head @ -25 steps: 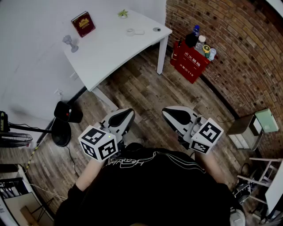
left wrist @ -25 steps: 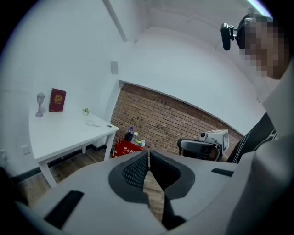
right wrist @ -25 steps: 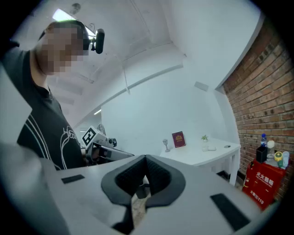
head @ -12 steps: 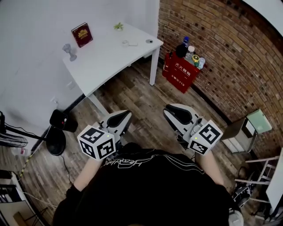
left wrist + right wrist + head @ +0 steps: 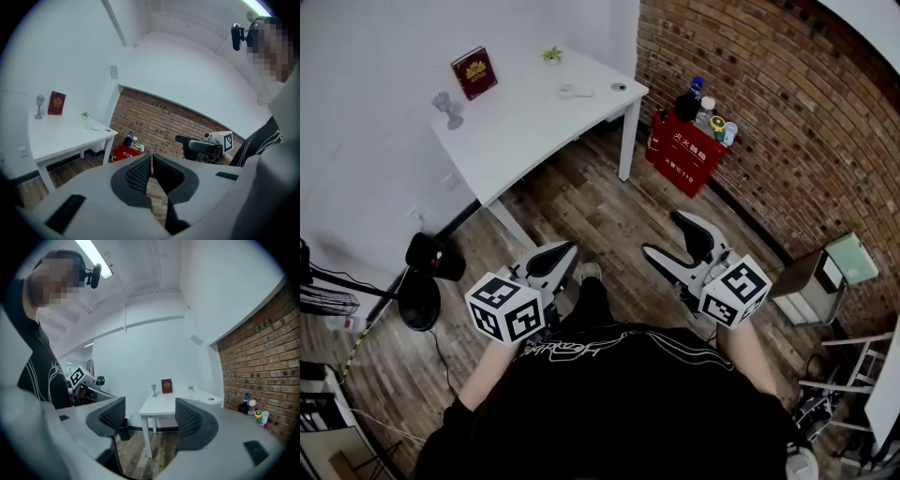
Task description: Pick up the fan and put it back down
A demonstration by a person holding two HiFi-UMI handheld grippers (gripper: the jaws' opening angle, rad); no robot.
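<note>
The fan [image 5: 323,300] is cut off by the head view's left edge, so only part of its cage shows there. The little things [image 5: 572,91] lying on the white table [image 5: 534,127] are too small to tell. Racks [image 5: 319,412] in the lower left corner are likewise cropped.

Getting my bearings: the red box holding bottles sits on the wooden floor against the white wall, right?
No. The red box holding bottles sits on the wooden floor against the brown brick wall, not the white one, as the head view shows.

book [image 5: 474,72] on table [image 5: 534,112]; fan [image 5: 420,303] left — on floor [image 5: 600,202]; crate [image 5: 686,150] right, against wall [image 5: 769,103]
</note>
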